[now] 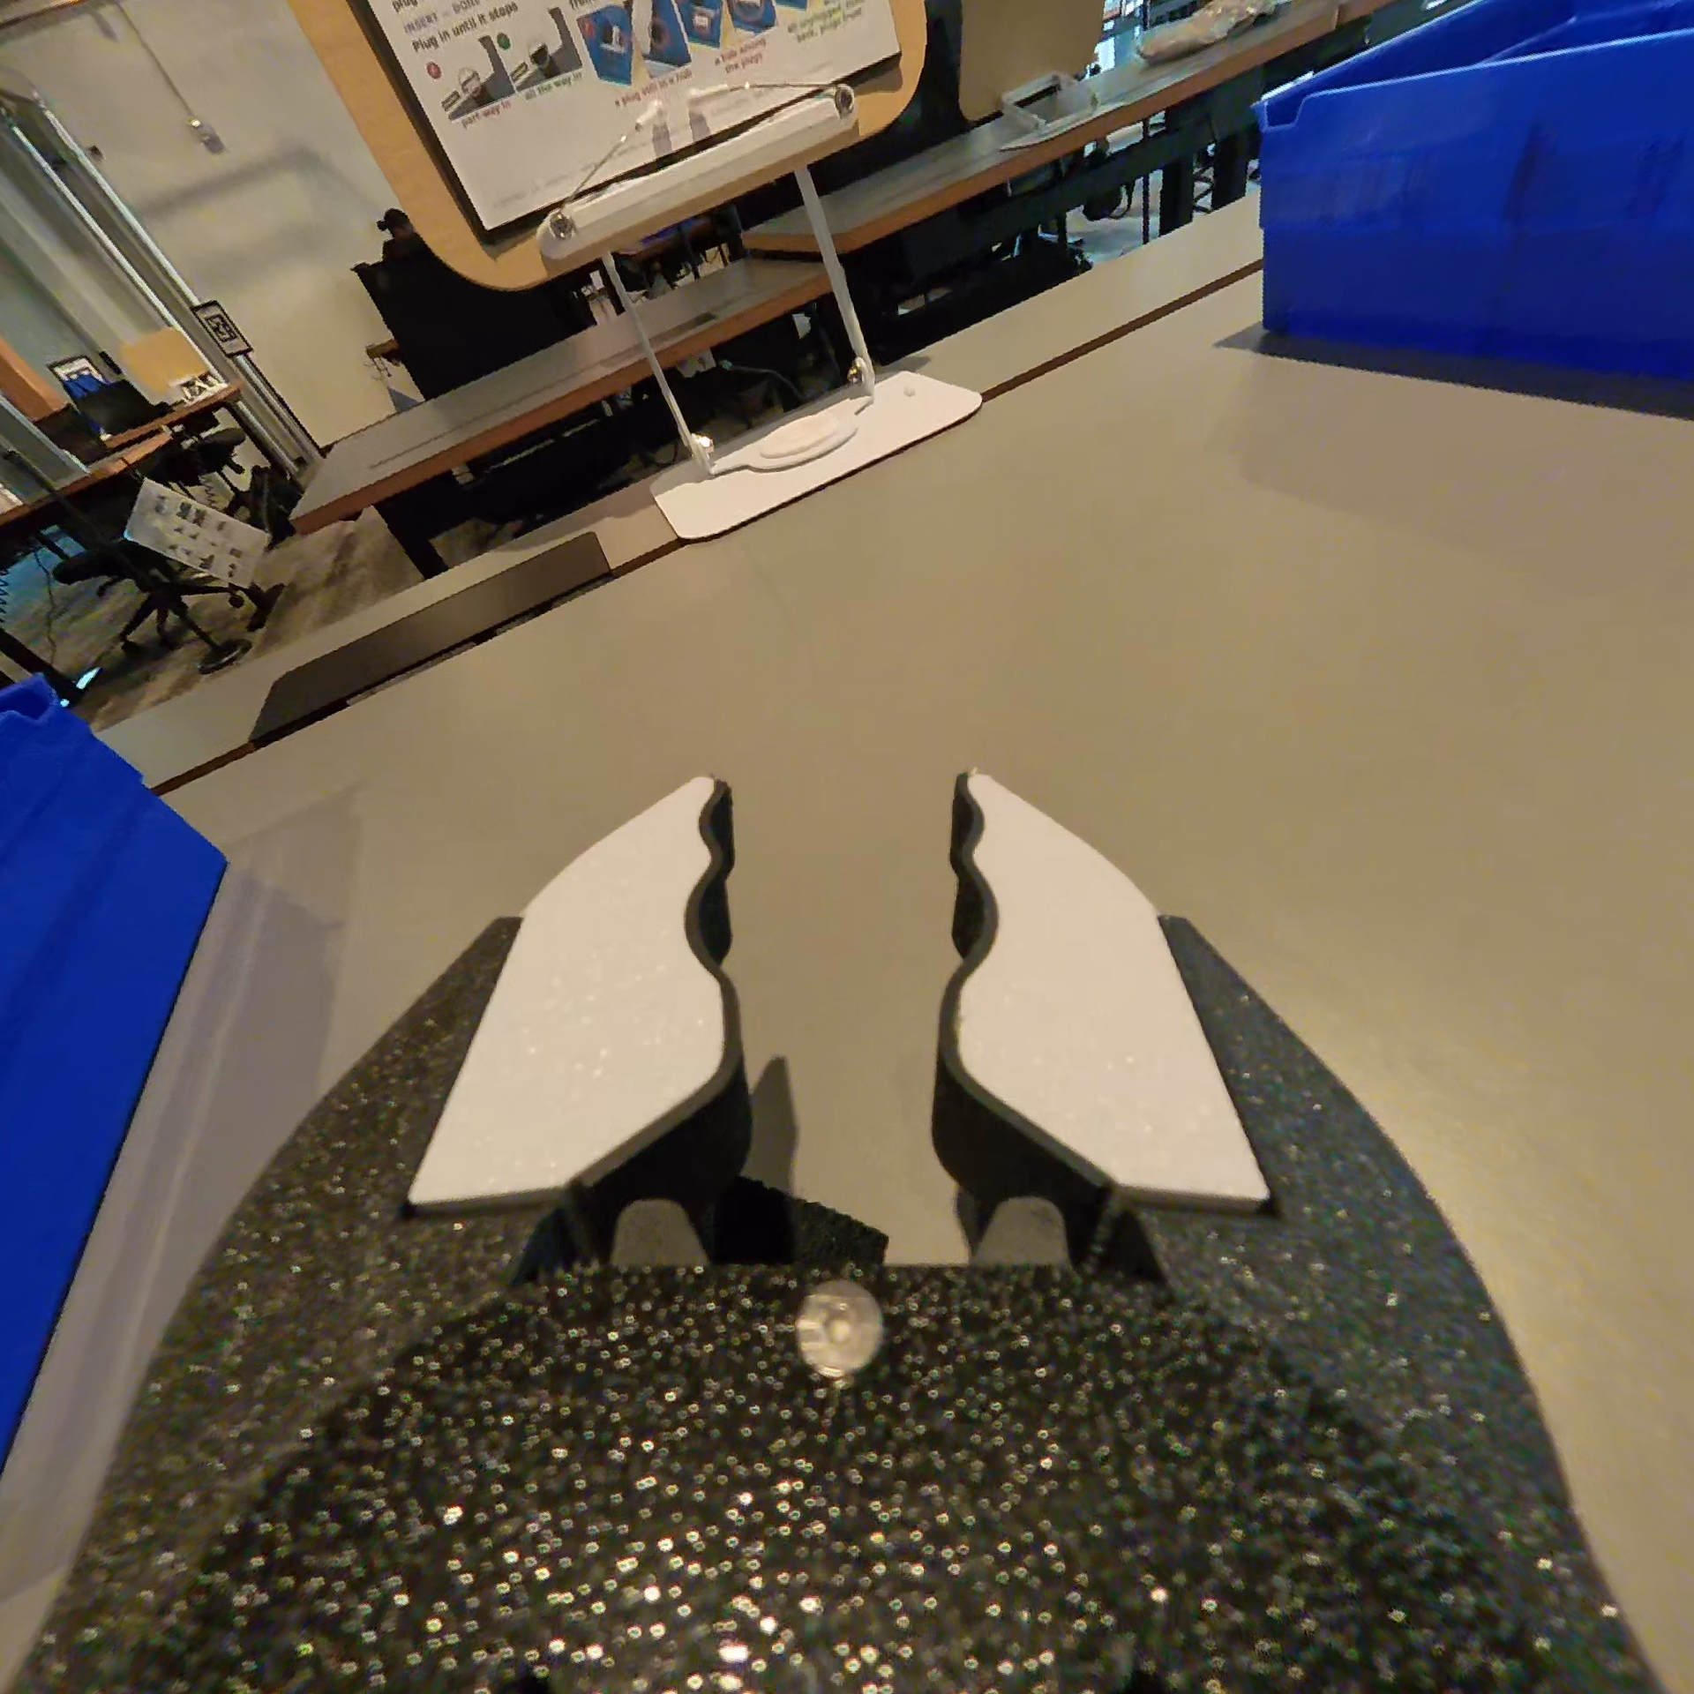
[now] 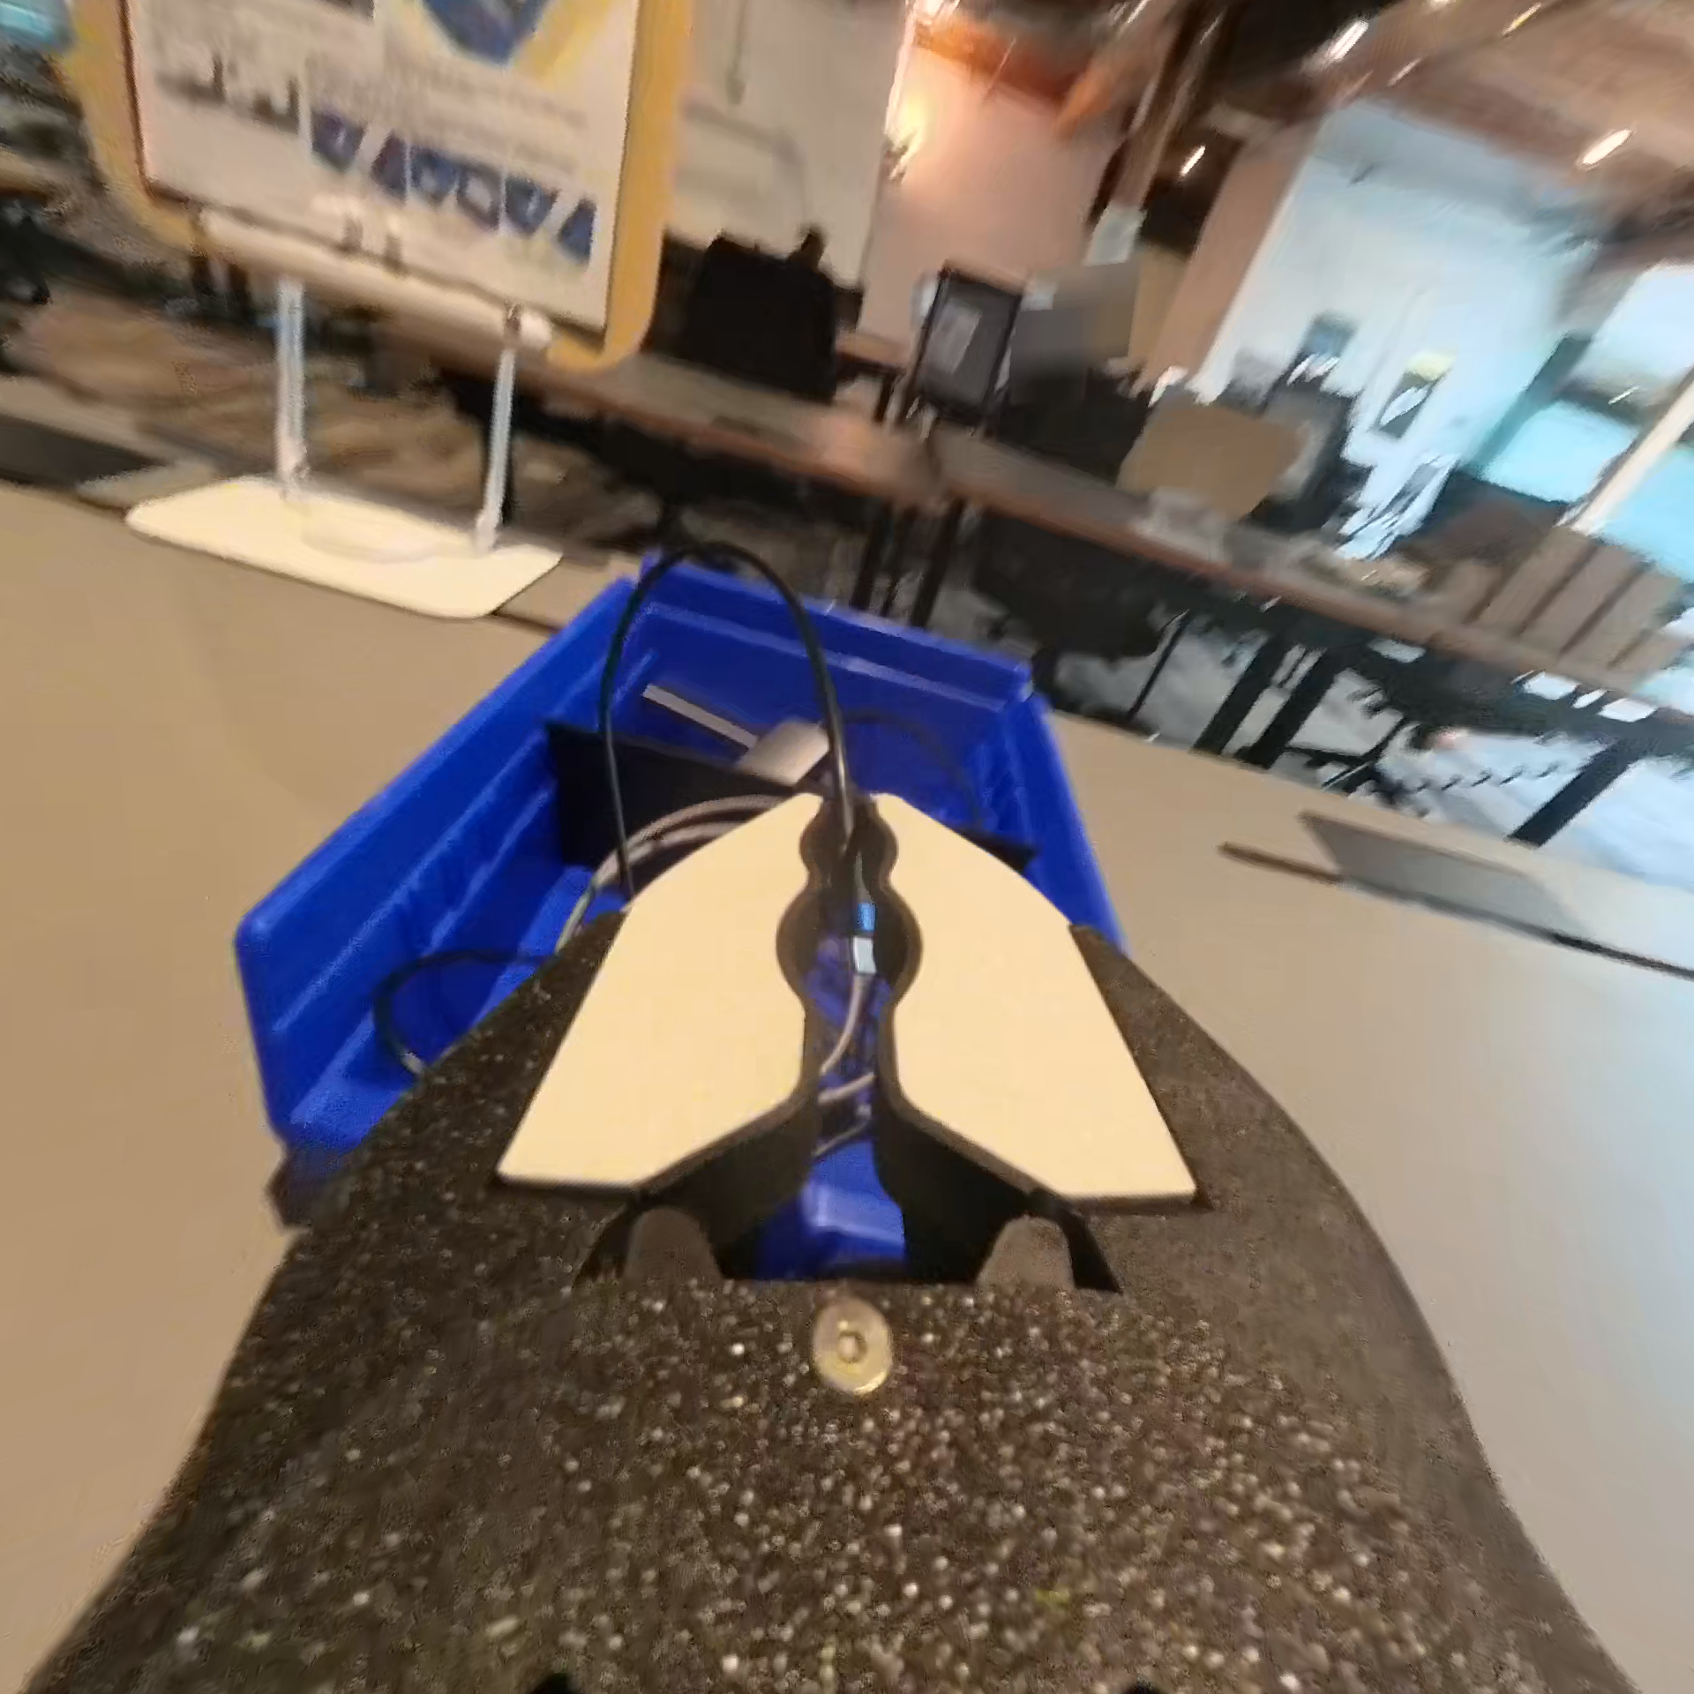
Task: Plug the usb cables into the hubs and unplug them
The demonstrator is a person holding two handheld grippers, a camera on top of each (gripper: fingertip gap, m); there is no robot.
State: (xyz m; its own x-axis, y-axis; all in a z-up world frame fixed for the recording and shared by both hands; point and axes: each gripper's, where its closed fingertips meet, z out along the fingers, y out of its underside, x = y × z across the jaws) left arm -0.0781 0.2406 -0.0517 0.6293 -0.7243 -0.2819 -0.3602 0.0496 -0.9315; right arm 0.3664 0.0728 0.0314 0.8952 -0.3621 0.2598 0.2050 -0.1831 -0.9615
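Note:
In the right wrist view my right gripper [image 2: 845, 811] is shut on a black USB cable [image 2: 807, 642] near its plug, over a blue bin [image 2: 440, 880]. The cable loops up above the bin and drops back into it. A silver and blue plug end [image 2: 863, 935] shows between the fingers. More cables [image 2: 660, 843] and a grey hub-like block [image 2: 788, 761] lie in the bin. In the left wrist view my left gripper [image 1: 843, 788] is open and empty above the bare grey table [image 1: 1192, 687]. The right wrist view is blurred by motion.
A white stand [image 1: 825, 440] at the table's far edge holds an instruction board [image 1: 642, 92]; it also shows in the right wrist view [image 2: 348, 541]. A blue bin [image 1: 1485, 174] stands at the far right, another blue bin [image 1: 82, 962] at the near left.

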